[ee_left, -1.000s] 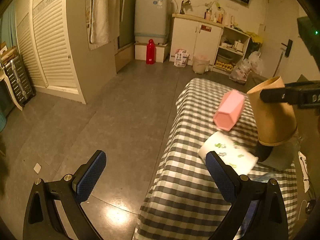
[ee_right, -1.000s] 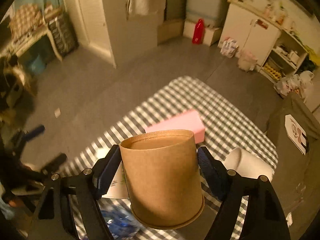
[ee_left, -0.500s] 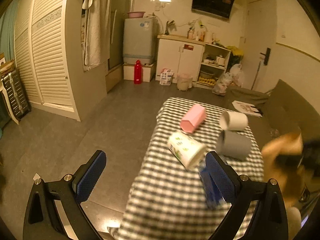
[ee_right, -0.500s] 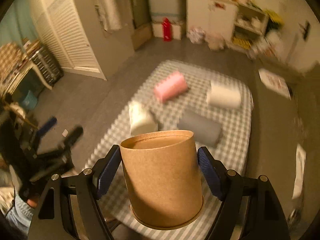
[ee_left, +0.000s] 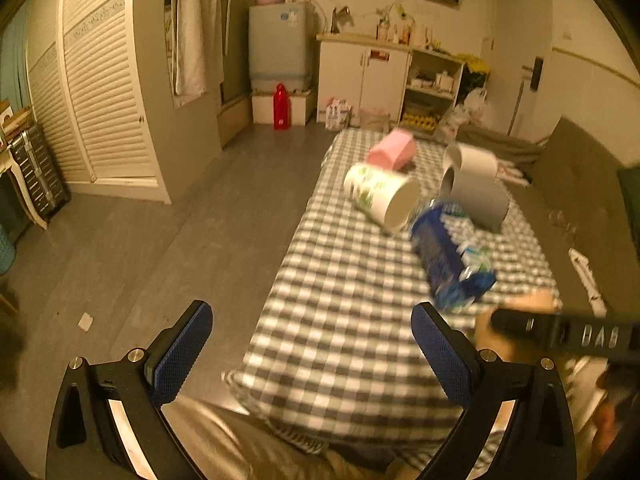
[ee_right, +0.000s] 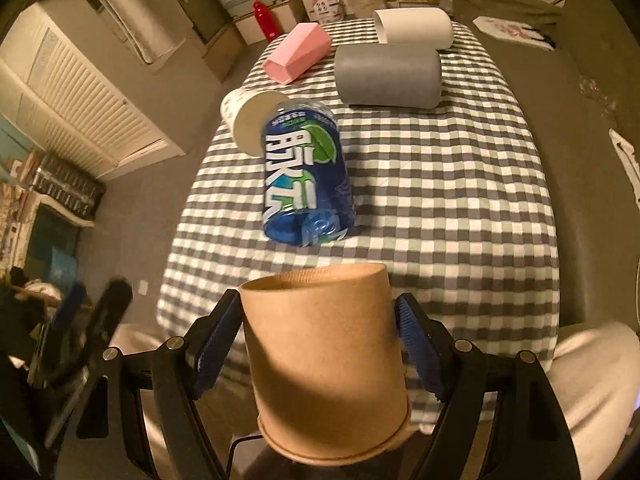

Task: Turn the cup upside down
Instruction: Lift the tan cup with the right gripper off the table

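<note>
Brown paper cup (ee_right: 324,364) clamped in right tool (ee_right: 320,354), rim nearest camera; left tool (ee_left: 310,354) apart, empty-handed.

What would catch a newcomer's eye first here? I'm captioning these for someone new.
The brown paper cup, clamped in the right gripper over the near edge of the checked tablecloth, fills the right wrist view. Just beyond it lies a blue bottle on its side. Further back, pink, grey and white cups lie tipped over.
</note>
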Demonstrator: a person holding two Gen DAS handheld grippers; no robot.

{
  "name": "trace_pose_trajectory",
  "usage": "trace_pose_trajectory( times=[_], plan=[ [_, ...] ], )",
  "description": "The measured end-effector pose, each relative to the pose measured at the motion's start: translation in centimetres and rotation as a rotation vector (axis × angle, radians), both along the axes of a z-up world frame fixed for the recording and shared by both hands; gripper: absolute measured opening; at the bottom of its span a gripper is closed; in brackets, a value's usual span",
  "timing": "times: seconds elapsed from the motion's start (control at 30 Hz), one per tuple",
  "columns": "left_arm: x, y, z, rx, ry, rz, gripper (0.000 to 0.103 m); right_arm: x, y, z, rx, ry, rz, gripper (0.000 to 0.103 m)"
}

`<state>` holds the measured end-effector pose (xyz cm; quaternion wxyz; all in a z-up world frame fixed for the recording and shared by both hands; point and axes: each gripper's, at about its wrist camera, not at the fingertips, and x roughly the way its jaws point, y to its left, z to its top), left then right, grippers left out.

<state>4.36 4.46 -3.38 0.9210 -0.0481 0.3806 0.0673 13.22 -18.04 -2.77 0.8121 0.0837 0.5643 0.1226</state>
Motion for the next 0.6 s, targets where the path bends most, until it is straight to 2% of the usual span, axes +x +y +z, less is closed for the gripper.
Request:
trace_pose_trajectory(
  times=[0.17,0.4,0.47,0.6],
  plan=[
    [-0.1,-0.6,-0.6,0.018,0.019,-0.004,0.103,1.0,0.3,-0.9,-0.036,-0.025,0.003,0.078],
    [0.5,-1.9,-0.1,0.021,0.035,-0.015,0.103,1.8,-0.7,-2.2,-0.018,-0.009,-0.006,0.079],
    [0.6,-2.4,0.0,0.027,0.047,-0.022,0.103,1.8,-1.1,-1.8,-0.02,-0.014,-0.004,0.085],
    [0.7,-3.6,1.0,0.014,0.059,-0.037,0.103,1.0,-2.7,0.8,0.015,-0.077,0.029,0.092]
  ],
)
